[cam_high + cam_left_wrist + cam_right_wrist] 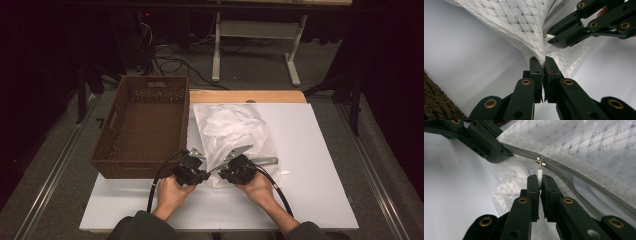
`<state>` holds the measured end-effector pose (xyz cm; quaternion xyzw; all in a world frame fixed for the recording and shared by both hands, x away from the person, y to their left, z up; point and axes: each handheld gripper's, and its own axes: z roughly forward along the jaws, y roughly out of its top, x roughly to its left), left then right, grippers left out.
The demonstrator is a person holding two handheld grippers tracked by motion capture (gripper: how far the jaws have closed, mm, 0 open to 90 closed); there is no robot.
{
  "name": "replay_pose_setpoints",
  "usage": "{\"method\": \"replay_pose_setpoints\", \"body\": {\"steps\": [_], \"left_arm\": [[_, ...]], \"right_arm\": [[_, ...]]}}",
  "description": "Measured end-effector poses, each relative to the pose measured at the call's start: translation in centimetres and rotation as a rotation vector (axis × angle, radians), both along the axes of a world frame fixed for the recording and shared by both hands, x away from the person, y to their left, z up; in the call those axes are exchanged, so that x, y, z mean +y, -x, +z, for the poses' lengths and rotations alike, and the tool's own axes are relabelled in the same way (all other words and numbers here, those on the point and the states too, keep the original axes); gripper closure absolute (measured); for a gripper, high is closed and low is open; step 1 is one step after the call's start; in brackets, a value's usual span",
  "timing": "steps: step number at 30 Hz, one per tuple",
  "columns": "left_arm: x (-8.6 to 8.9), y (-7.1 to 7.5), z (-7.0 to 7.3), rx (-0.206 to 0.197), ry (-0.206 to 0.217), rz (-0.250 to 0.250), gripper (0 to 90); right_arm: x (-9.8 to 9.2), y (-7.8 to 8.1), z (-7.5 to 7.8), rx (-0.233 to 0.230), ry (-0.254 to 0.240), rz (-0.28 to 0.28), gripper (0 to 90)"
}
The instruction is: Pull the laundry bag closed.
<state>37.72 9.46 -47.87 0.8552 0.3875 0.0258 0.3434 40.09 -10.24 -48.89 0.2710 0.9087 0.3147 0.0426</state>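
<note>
Left gripper [543,60] clamped on mesh bag [235,132] corner, right gripper [539,178] pinching zipper pull [539,173]; pull may slip out if tugged off the zipper's line.

Black hand-held grippers, dark olive sleeves

Each of the 2 grippers, left gripper [192,170] and right gripper [236,170], has black linked jaws with brass rivets, a grey 3-cornered plate and a black trailing cable.
</note>
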Motion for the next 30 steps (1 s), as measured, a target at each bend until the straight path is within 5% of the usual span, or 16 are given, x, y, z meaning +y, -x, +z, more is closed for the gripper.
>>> {"method": "replay_pose_setpoints", "body": {"steps": [15,30], "left_arm": [[0.3,-0.1,0.1,-0.015,-0.021,0.021,86.5],[0.4,-0.1,-0.1,-0.026,-0.051,0.027,86.5]], "right_arm": [[0.1,0.1,0.4,-0.032,0.025,0.011,87.3],[-2.1,0.6,0.3,-0.034,0.035,-0.013,87.3]]}}
